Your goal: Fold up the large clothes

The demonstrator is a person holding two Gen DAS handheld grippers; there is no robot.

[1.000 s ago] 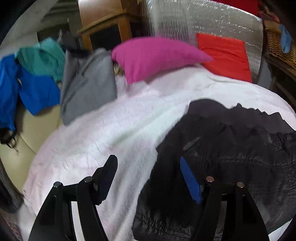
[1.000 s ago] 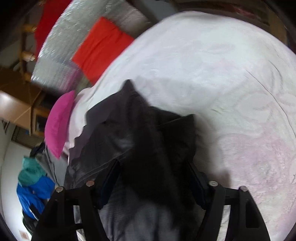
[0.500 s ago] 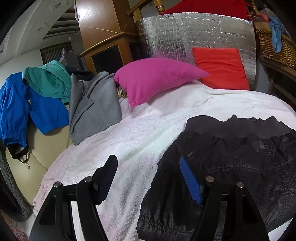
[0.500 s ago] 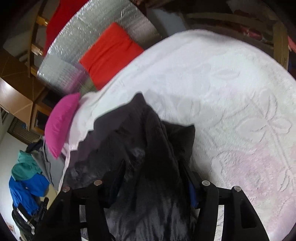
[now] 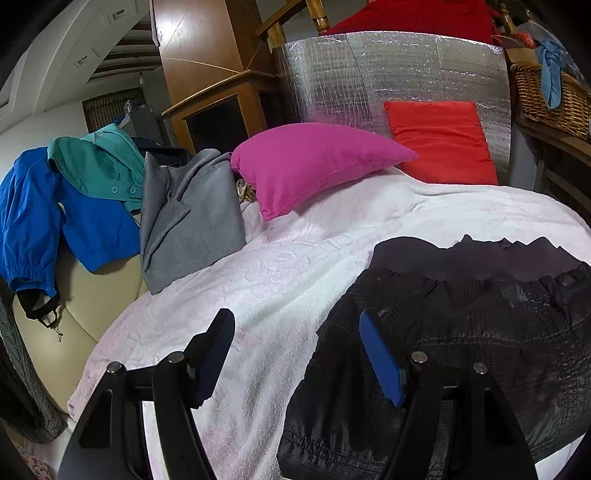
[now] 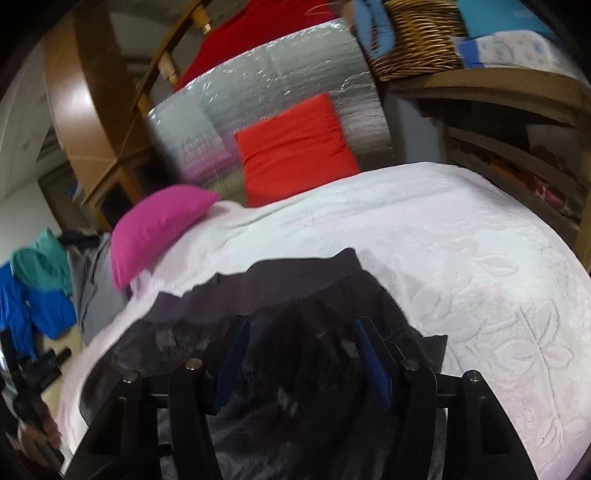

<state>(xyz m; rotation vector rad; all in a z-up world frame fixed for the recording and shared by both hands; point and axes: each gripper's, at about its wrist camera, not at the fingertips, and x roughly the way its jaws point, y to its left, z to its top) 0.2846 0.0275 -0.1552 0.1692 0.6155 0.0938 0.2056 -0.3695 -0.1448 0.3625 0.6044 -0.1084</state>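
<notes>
The black garment [image 5: 461, 325] lies spread on my white bedspread [image 5: 295, 266], both my tongs released above it: left gripper [image 5: 295, 354], right gripper [image 6: 301, 354]. On the shelf, a wicker basket [image 6: 417, 48] holds a blue cloth [image 6: 373, 26].

Open white bedspread [image 5: 295, 266] is lying clear left of the black garment [image 5: 461, 332] and, in the right wrist view, to its right as well. A magenta pillow [image 5: 314, 162], a red cushion [image 5: 439, 140] and a silver foil panel [image 5: 388, 74] are closing off the far end. A grey jacket [image 5: 188, 218] and blue and teal clothes are crowding the left edge.
</notes>
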